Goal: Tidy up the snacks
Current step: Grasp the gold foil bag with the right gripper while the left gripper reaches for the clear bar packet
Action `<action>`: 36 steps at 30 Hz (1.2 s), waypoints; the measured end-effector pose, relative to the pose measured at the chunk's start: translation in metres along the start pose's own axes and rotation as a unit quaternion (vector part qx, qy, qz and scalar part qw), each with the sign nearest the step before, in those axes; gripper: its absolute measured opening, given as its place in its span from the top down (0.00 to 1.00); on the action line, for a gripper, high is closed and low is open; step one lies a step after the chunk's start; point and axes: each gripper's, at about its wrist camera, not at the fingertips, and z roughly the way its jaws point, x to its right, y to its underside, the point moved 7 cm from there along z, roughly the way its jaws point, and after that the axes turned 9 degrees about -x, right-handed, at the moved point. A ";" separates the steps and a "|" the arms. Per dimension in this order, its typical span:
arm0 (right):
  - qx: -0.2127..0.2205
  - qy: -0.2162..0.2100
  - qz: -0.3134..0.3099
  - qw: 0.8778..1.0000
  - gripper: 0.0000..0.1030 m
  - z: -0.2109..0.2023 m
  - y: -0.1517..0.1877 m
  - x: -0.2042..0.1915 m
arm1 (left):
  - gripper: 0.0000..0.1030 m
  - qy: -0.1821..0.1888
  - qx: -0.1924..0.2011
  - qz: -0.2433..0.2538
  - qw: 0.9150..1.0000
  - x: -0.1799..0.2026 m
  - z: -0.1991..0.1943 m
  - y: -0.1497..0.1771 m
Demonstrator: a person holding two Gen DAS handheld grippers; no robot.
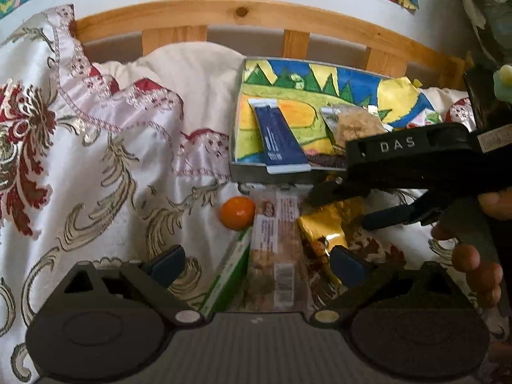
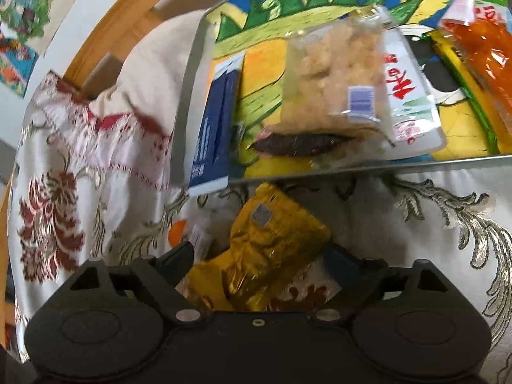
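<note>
Right claw (image 2: 256, 265) angled steeply down, spread wide around gold packet (image 2: 265, 249) on bed, pads not pressing. Left claw (image 1: 256, 265) tilted down, wide open, empty, over clear-wrapped bar (image 1: 275, 249).

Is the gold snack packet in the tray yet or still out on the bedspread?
Out. The gold packet lies on the bedspread, in front of the tray, between the open right gripper's fingers.

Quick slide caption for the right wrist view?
Right gripper open around a gold snack packet on the bedspread, just short of the tray.
</note>
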 end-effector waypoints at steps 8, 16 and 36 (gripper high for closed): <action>0.006 -0.004 -0.004 1.000 0.18 0.004 -0.002 -0.002 | 0.19 0.014 0.007 0.017 1.000 0.008 0.003 -0.002; 0.016 0.013 -0.065 0.998 0.29 0.010 0.002 -0.015 | 0.40 0.032 -0.010 0.045 0.998 0.020 0.009 0.005; 0.005 0.070 -0.178 0.981 0.47 0.015 0.018 -0.022 | 0.57 0.018 -0.042 0.039 0.998 0.019 0.015 0.009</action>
